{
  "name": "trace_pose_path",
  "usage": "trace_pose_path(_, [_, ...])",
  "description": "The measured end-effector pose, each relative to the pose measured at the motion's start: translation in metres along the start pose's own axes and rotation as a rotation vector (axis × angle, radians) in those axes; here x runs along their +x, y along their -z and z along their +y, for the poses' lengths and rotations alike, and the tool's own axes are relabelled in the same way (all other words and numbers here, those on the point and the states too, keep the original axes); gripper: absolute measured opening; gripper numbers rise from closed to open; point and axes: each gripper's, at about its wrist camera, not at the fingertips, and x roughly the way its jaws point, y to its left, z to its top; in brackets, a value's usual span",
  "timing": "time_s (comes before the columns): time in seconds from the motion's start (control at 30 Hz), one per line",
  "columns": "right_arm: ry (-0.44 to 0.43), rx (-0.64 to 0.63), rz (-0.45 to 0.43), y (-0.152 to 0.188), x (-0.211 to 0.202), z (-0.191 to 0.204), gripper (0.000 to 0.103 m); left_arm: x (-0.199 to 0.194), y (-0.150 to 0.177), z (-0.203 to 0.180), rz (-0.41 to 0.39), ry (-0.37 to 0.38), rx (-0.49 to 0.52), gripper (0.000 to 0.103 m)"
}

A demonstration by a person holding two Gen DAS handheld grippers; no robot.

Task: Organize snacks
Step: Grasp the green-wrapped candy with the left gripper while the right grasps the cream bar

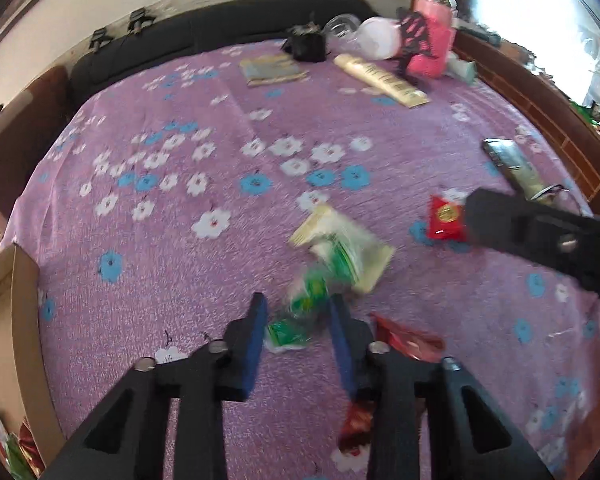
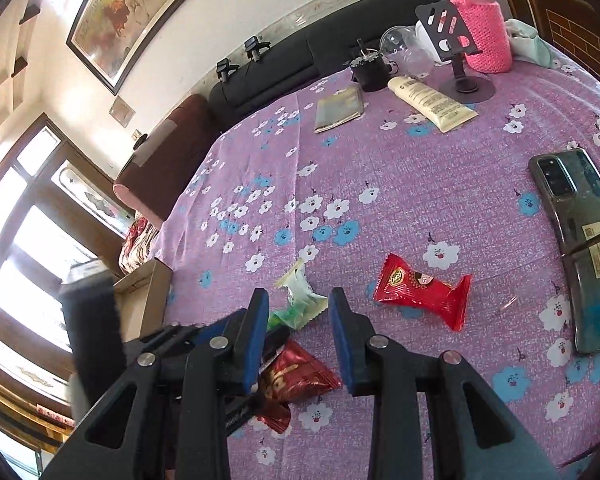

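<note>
In the left wrist view my left gripper [image 1: 298, 304] points down at the purple flowered cloth [image 1: 220, 280], its blue pads shut on a blurred green snack packet [image 1: 300, 314]. Just beyond it lies a pale cream-and-green packet [image 1: 342, 252]. A dark red packet [image 1: 408, 340] rests by the right finger. My right gripper [image 1: 476, 220] reaches in from the right, beside a bright red packet [image 1: 444, 220]. In the right wrist view my right gripper [image 2: 298, 296] stands open and holds nothing. Under it lies the dark red packet [image 2: 296, 376], with the pale packet [image 2: 302, 298] and the bright red packet [image 2: 420, 292] ahead.
A cardboard box [image 1: 4, 312] with a few snacks inside stands at the cloth's left edge. A phone [image 2: 580, 240] lies at the right. At the back are a cream tube [image 2: 428, 102], a booklet [image 2: 340, 110], a black stand [image 2: 460, 84] and a pink-sleeved bottle [image 2: 484, 28].
</note>
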Motion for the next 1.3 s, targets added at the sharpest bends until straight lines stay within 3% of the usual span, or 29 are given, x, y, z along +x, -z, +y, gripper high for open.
trace_pose_path(0.07, [0.000, 0.000, 0.005, 0.001, 0.001, 0.000, 0.030, -0.001, 0.001, 0.006, -0.015, -0.007, -0.031, 0.015])
trace_pose_path(0.23, [0.017, -0.030, 0.032, 0.006, 0.010, 0.004, 0.030, -0.011, 0.010, 0.035, -0.030, -0.035, -0.156, 0.015])
trace_pose_path(0.47, [0.098, -0.099, 0.042, 0.012, 0.028, 0.010, 0.030, -0.017, 0.016, 0.060, -0.096, -0.031, -0.240, 0.015])
trace_pose_path(0.8, [0.108, -0.109, 0.096, 0.003, 0.057, 0.019, 0.030, -0.027, 0.014, 0.068, -0.132, -0.002, -0.263, 0.015])
trace_pose_path(0.97, [0.187, -0.170, 0.162, -0.002, 0.085, 0.032, 0.029, -0.031, 0.014, 0.071, -0.140, 0.012, -0.273, 0.015])
trace_pose_path(1.1, [0.293, -0.242, 0.128, 0.005, 0.088, 0.042, 0.019, -0.032, 0.014, 0.072, -0.141, 0.015, -0.275, 0.015])
trace_pose_path(1.3, [0.260, -0.211, 0.058, 0.010, 0.067, 0.034, 0.017, -0.034, 0.015, 0.072, -0.150, 0.023, -0.274, 0.015])
